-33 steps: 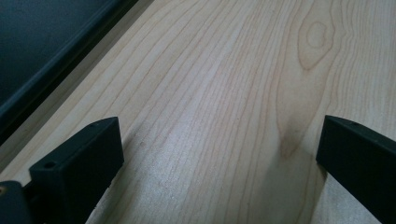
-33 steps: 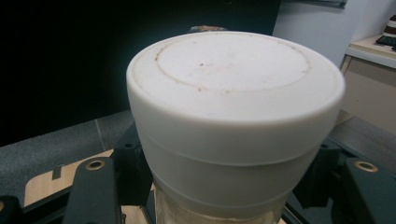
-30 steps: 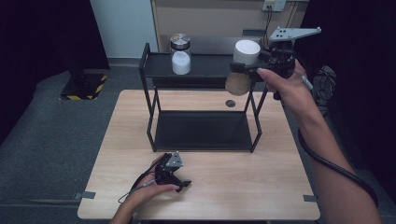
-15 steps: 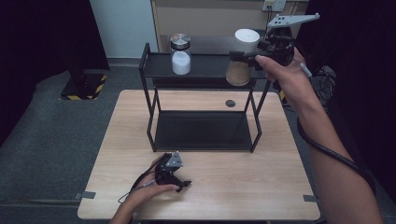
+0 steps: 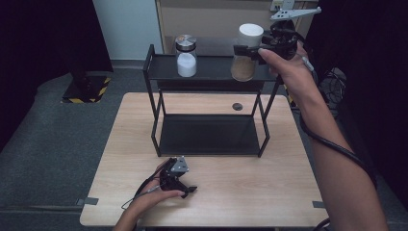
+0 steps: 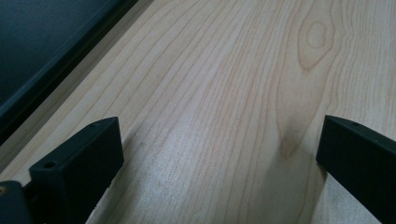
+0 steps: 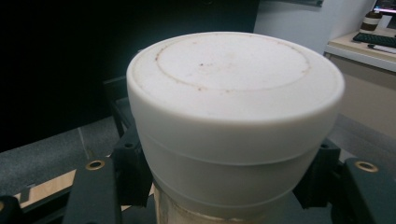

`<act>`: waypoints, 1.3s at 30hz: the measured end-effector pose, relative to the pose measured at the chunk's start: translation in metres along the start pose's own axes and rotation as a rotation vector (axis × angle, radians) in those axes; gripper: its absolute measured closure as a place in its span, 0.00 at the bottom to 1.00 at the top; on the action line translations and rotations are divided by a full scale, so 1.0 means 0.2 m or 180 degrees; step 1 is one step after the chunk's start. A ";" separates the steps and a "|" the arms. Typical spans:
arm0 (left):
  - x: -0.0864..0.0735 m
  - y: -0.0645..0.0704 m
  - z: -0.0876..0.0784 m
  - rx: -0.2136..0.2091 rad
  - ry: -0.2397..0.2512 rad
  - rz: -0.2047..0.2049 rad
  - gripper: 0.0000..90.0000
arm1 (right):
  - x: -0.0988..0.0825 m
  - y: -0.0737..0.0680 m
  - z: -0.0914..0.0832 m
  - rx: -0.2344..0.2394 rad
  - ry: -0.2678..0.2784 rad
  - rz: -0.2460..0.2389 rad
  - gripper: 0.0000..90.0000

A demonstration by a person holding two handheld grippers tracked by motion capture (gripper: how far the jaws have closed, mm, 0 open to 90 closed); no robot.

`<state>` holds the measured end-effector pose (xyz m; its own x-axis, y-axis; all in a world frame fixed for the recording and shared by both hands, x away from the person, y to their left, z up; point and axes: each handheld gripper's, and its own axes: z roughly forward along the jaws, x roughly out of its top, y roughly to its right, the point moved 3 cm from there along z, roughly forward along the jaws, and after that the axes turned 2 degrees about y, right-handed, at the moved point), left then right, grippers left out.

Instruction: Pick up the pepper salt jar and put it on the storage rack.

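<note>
One wooden table (image 5: 288, 178) carries a black two-tier rack (image 5: 207, 72), whose top shelf holds a steel-lidded jar (image 5: 185, 55) of white powder. The right gripper (image 5: 248, 49) clamps its jaws on a white-lidded jar (image 5: 248, 50) of brown powder, held at the shelf's right end. The left gripper (image 5: 185, 187) rests on the table's near edge, jaws wide apart around bare wood.

Right gripper view: jar (image 7: 233, 121) body cut off by bottom edge below white lid; contents out of frame. Left gripper view: jaw bases cut by bottom edge. High view: jar base contact with shelf (image 5: 207, 72) top, near right end, too small to tell.
</note>
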<state>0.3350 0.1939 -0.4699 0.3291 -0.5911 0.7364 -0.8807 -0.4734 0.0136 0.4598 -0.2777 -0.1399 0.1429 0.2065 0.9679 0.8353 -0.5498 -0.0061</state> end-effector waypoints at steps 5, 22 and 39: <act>0.00 0.00 0.00 0.0000 -0.0002 0.0001 0.00 | -0.01 0.04 0.04 -0.0049 -0.0022 0.0023 0.40; 0.00 0.00 0.00 -0.0008 -0.0021 0.0026 0.00 | -0.03 0.11 0.15 -0.0149 -0.0105 0.0080 0.40; 0.00 -0.01 0.00 -0.0020 -0.0023 0.0030 0.00 | -0.05 0.11 0.19 -0.0167 -0.0132 0.0044 0.40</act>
<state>0.3365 0.1942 -0.4691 0.3233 -0.6001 0.7317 -0.8859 -0.4638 0.0110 0.4968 -0.2607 -0.1584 0.1773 0.2314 0.9566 0.8042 -0.5943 -0.0052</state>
